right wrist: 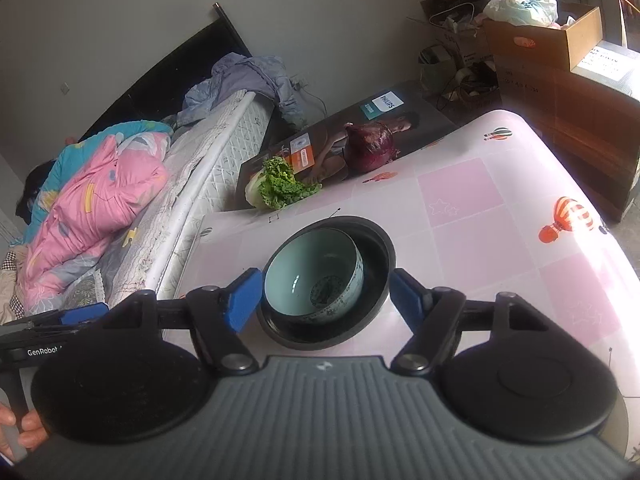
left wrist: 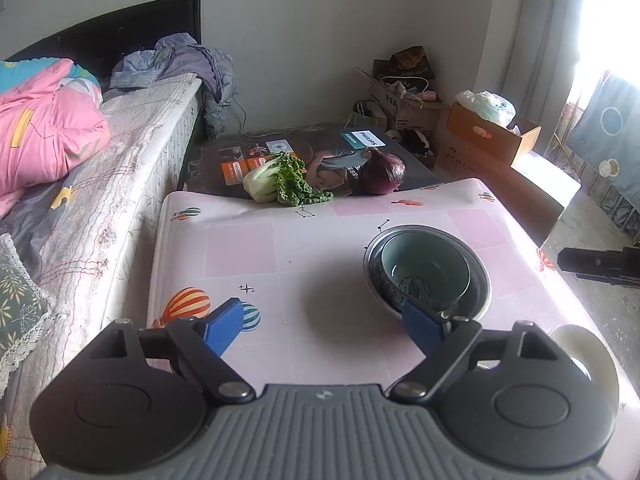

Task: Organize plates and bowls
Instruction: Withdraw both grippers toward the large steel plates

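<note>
My left gripper [left wrist: 322, 326] hovered over the pink balloon-patterned tablecloth [left wrist: 256, 252], its blue-padded jaws spread wide and gripping nothing; the pale green ceramic bowl [left wrist: 425, 276] sat nested inside the larger dark metal bowl [left wrist: 478, 280] at about two o'clock from it, the right pad just overlapping the rim in view; a white dish [left wrist: 588, 356] lay at four o'clock; my right gripper [right wrist: 324, 300] was also spread, one pad at nine and one at three o'clock of the nested bowls; a leafy green cabbage [right wrist: 280, 184] and a red onion [right wrist: 370, 146] lay at twelve o'clock.
</note>
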